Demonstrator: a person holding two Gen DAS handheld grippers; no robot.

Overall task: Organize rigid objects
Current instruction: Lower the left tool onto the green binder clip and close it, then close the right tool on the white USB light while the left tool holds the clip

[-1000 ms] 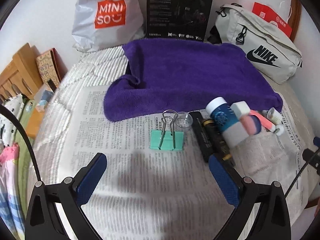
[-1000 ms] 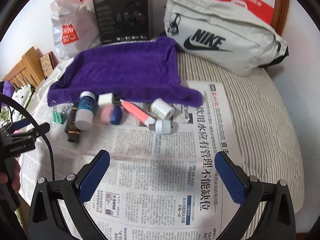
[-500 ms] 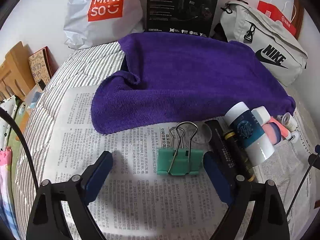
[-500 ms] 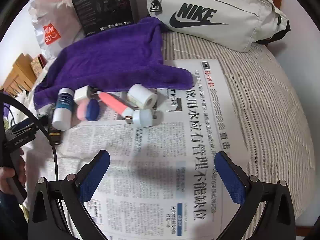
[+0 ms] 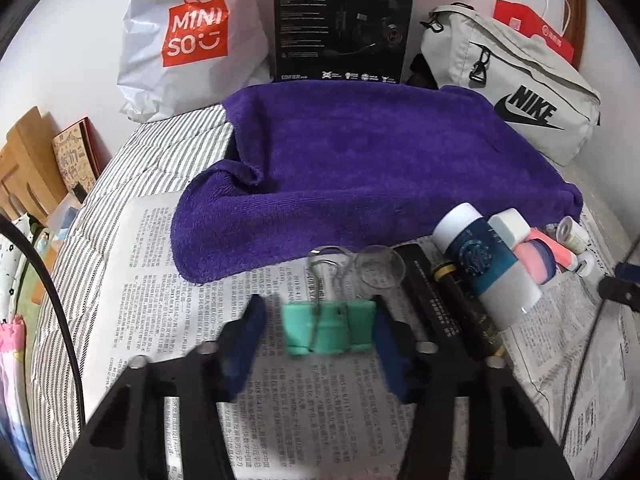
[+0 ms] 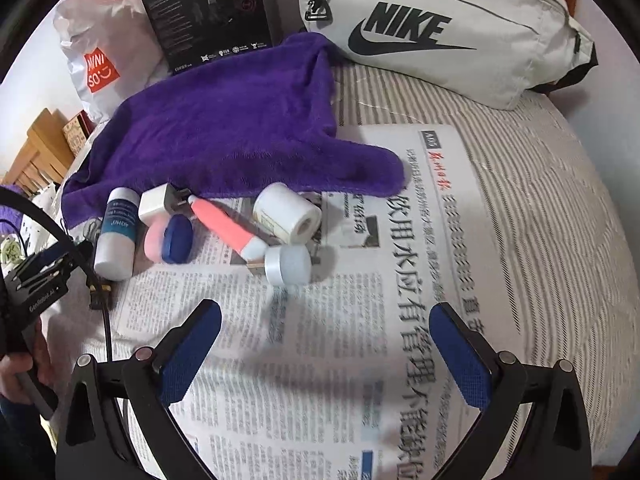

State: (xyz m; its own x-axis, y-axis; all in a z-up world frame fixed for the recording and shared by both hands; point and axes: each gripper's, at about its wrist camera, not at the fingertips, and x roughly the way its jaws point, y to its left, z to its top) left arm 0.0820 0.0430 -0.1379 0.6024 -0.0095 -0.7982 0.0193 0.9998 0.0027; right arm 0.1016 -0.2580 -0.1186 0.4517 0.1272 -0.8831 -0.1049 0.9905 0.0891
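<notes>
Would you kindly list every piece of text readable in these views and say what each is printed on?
"MINISO": white plastic bag.
"NIKE": grey waist bag.
"HECATE" and "EDIFIER": black box.
"ADMD", roughly: blue and white bottle.
"GenRobot.AI": left gripper body.
Chinese headline characters: newspaper; its body text is too small.
Red bag's print: too blurred.

Both hand-held grippers, the left gripper (image 5: 320, 332) and the right gripper (image 6: 326, 356), have matte black triangular frames with silver screws, textured blue pads on their fingers (image 6: 192, 354), and a thin black cable (image 5: 48, 280) looping alongside.
</notes>
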